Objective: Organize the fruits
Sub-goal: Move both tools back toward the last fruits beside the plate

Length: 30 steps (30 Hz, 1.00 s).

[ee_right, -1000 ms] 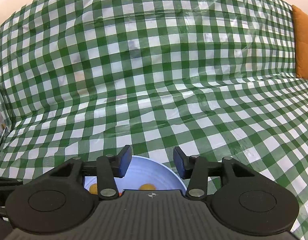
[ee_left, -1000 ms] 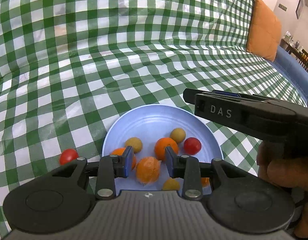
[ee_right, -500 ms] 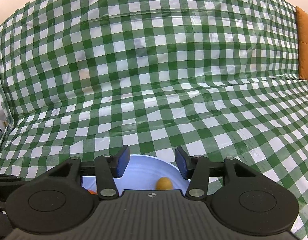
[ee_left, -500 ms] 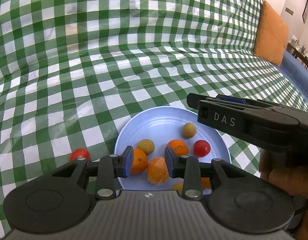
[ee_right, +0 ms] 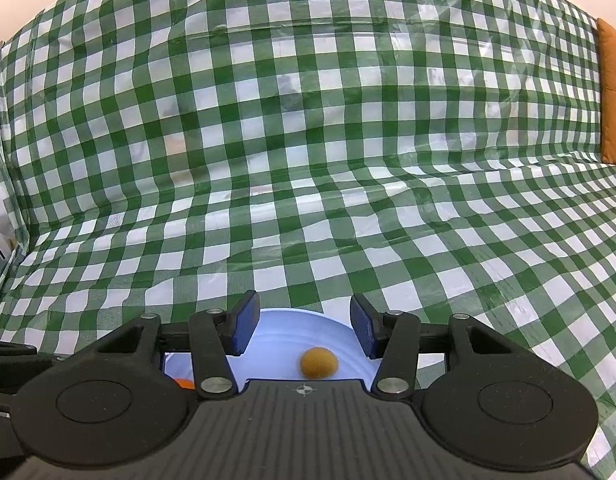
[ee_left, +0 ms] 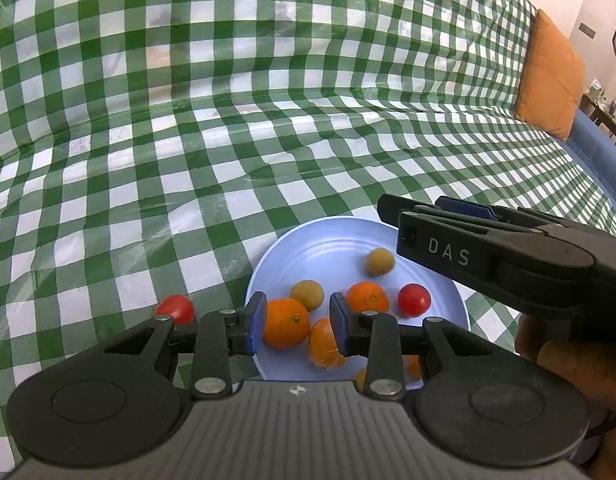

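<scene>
Both tools over the blue plate, which sits on the green checked cloth. Our left gripper has its jaws spread and nothing pinched; our right gripper is likewise spread and empty, hovering above the plate's far right part.

Most fruit is already on the plate: three oranges, two tan-yellow round fruits, one red tomato. Directly below the right tool lies a tan fruit, slightly blurred.

One stray remains: a red tomato on the cloth, just beside the plate's left rim, off the plate.

The relation that matters: the stray lies to the left of our left gripper's left finger, outside the jaw gap, at about the same depth as the fingertips. The fruit is round, so no long axis to align with. The left hand is clearly nearer; the right tool is on the plate's opposite side. We judge the next move a leftward shift of the left tool.
</scene>
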Tool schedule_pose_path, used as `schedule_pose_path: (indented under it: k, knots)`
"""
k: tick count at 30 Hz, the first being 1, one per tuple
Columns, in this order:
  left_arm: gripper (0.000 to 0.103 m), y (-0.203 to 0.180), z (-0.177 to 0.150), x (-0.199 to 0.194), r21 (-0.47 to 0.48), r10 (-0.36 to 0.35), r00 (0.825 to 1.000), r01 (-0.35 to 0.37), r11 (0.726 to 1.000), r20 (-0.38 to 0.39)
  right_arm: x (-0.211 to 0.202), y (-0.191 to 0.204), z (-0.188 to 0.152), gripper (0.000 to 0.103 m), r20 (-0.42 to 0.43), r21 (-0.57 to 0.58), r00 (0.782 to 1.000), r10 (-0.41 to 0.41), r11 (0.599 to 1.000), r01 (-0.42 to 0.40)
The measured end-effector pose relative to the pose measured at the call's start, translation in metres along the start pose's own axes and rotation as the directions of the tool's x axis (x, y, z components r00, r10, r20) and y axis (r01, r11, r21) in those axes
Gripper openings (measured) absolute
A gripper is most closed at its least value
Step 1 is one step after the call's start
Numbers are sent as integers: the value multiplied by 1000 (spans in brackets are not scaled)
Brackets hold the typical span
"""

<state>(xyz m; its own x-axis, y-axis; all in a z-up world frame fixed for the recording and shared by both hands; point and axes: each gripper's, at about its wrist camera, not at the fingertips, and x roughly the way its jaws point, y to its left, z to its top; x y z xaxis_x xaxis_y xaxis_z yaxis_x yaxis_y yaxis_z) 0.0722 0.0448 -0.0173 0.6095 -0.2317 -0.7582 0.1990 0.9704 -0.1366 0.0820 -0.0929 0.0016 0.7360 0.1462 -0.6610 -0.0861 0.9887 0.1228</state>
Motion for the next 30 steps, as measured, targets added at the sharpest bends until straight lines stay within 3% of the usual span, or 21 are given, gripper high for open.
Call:
schedule_pose_path:
  k: [6, 11, 14, 17, 18, 20, 23, 25, 27, 28, 30]
  knots:
    - [38, 9, -1, -2, -28, 35, 999, -35, 999, -2, 2, 4, 0, 52, -4, -12, 1000, -11, 1000, 11]
    - [38, 24, -1, -3, -91, 120, 993, -121, 989, -14, 4, 9, -1, 52, -3, -23, 1000, -17, 1000, 17]
    - [38, 38, -4, -6, -168, 228, 973, -228, 959, -23, 5, 14, -1, 52, -3, -24, 1000, -10, 1000, 10]
    - [38, 56, -9, -13, -300, 337, 940, -335, 893, -47, 6, 23, -1, 52, -2, -27, 1000, 3, 1000, -3]
    - [38, 63, -13, -18, -353, 381, 923, -375, 857, -55, 7, 26, -1, 52, -2, -27, 1000, 10, 1000, -10]
    - [38, 75, -22, -30, -453, 484, 872, -461, 763, -72, 9, 34, -1, 52, -3, -29, 1000, 27, 999, -27]
    - [38, 92, -38, -48, -572, 607, 786, -555, 604, -121, 12, 50, -2, 52, -5, -33, 998, 60, 998, -61]
    - [39, 108, -49, -58, -623, 687, 703, -624, 471, -184, 14, 62, -4, 52, -9, -41, 996, 85, 996, -85]
    - [44, 127, -58, -68, -649, 724, 644, -665, 370, -247, 16, 73, -5, 52, -14, -47, 994, 111, 993, -111]
    - [51, 136, -61, -72, -656, 732, 626, -676, 336, -269, 17, 78, -6, 52, -16, -50, 992, 123, 991, -124]
    - [53, 151, -69, -80, -659, 750, 585, -700, 276, -308, 18, 88, -7, 52, -21, -56, 989, 148, 987, -149]
